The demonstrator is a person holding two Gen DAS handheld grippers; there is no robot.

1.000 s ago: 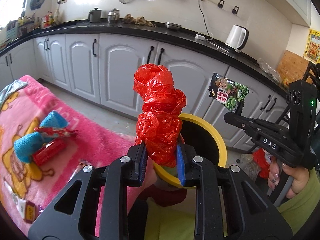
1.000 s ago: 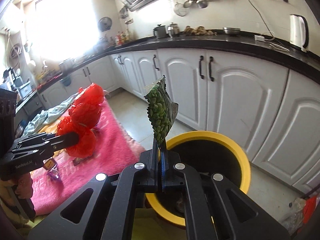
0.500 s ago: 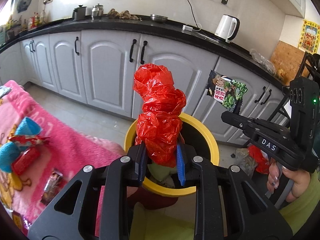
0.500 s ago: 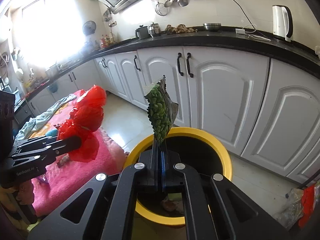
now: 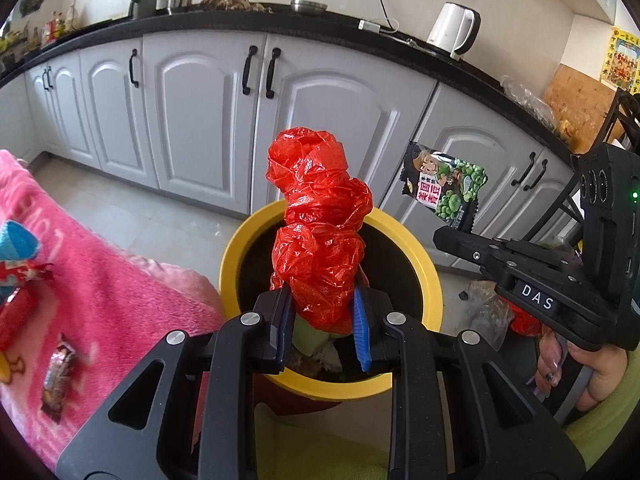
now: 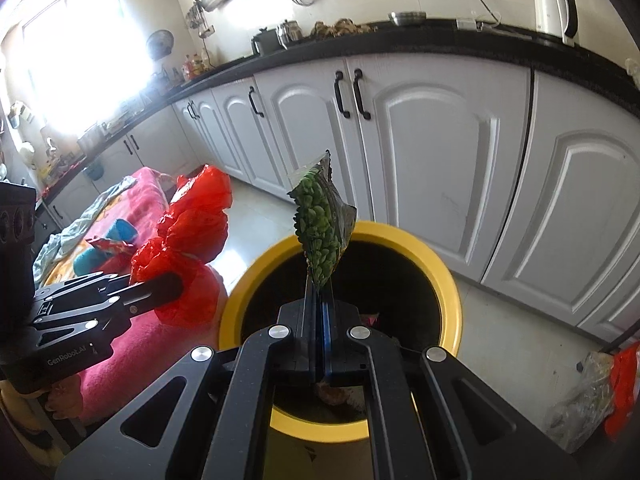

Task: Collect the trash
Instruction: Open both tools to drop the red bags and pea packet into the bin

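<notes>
A crumpled red plastic bag (image 5: 320,236) stood upright, pinched at its lower end between the left tongs (image 5: 322,320), just above the open mouth of a round bin with a yellow rim (image 5: 430,276). A flat green pea snack packet (image 6: 322,232) rose edge-on from the closed right tongs (image 6: 318,320), over the same bin, whose dark inside held scraps.
</notes>
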